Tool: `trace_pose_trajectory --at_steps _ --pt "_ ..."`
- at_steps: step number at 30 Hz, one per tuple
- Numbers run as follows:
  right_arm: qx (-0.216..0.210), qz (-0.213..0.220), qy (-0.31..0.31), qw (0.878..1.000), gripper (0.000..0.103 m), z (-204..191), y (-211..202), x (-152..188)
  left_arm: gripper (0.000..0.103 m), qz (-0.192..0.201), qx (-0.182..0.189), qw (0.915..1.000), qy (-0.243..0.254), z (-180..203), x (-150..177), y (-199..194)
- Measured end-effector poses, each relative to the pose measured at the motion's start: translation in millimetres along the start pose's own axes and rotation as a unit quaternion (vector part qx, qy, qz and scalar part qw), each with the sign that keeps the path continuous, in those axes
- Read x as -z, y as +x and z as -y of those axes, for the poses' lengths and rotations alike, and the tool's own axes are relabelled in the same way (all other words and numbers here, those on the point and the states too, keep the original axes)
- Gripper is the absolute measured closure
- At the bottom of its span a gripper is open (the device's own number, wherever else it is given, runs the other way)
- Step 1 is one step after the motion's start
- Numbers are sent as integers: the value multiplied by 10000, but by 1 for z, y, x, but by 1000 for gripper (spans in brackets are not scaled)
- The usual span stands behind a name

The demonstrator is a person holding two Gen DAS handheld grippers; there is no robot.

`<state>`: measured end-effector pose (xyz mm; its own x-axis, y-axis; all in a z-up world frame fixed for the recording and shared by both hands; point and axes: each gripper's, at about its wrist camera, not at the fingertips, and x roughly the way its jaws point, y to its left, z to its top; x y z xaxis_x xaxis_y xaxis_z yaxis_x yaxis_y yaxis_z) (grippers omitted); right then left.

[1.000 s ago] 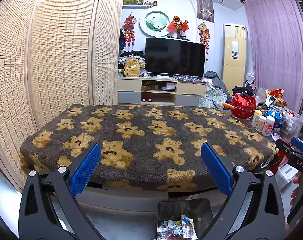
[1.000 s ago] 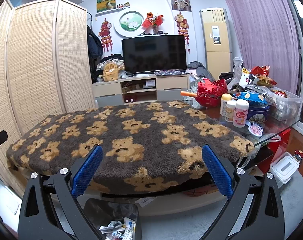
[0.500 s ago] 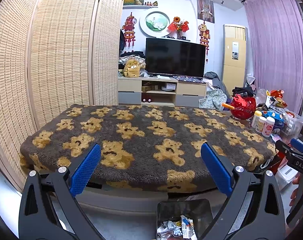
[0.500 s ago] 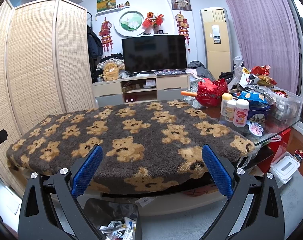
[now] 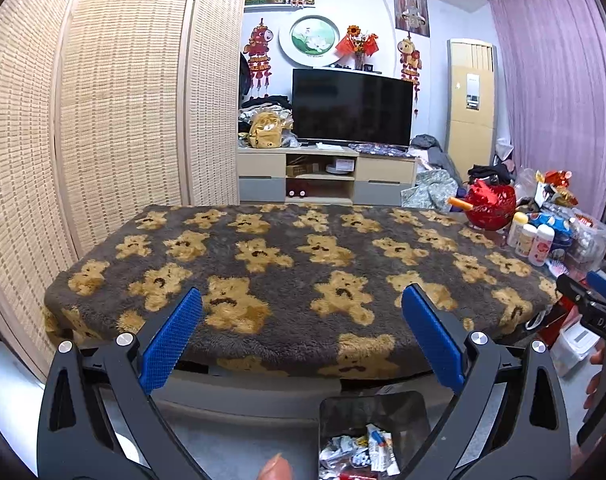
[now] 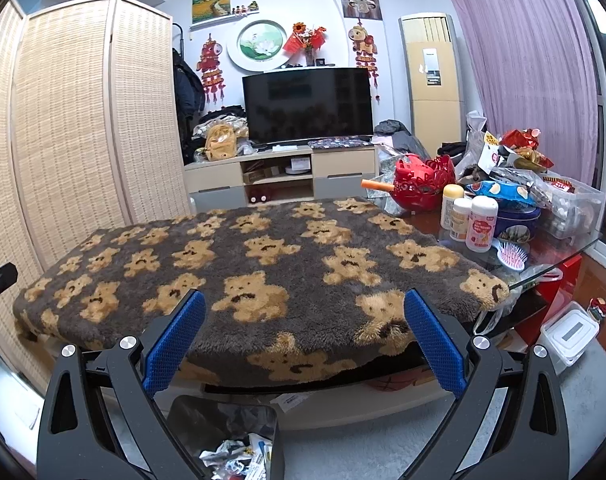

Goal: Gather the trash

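A black trash bin (image 5: pixel 373 412) stands on the floor below the table's front edge, with crumpled wrappers (image 5: pixel 359 450) inside; it also shows in the right wrist view (image 6: pixel 223 420) with trash (image 6: pixel 239 458) in it. My left gripper (image 5: pixel 301 312) is open and empty, held in front of the table. My right gripper (image 6: pixel 303 314) is open and empty at the same height. The right gripper shows at the right edge of the left wrist view (image 5: pixel 591 312). No loose trash shows on the bear-patterned blanket (image 5: pixel 295 264).
The low table carries a fuzzy bear blanket (image 6: pixel 263 256). Its right end holds a red basket (image 6: pixel 421 184), bottles (image 6: pixel 469 220), snack bags and a pink brush (image 6: pixel 511 256). A white lidded box (image 6: pixel 569 332) sits on the floor. A woven screen (image 5: pixel 103 100) stands left.
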<state>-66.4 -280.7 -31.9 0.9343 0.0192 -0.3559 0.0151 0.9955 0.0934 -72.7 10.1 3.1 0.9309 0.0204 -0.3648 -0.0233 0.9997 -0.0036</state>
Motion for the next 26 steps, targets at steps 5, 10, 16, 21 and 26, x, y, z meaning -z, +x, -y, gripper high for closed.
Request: trace_pose_trajectory --at_steps 5,10,16,21,26 --pt "22 -44 12 10000 3 2 1 -1 8 104 -118 9998 105 5 0 -3" --pt "17 -47 4 10000 3 2 2 -1 8 133 -84 9999 34 3 0 -5" --pt "21 -50 1 10000 3 2 2 -1 8 145 -106 9998 63 4 -1 -5" --pt "13 -79 -15 10000 3 2 3 0 8 60 -61 9999 83 2 1 -2" --pt "9 -91 -51 9999 3 0 3 2 8 1 110 9999 -82 -3 0 0"
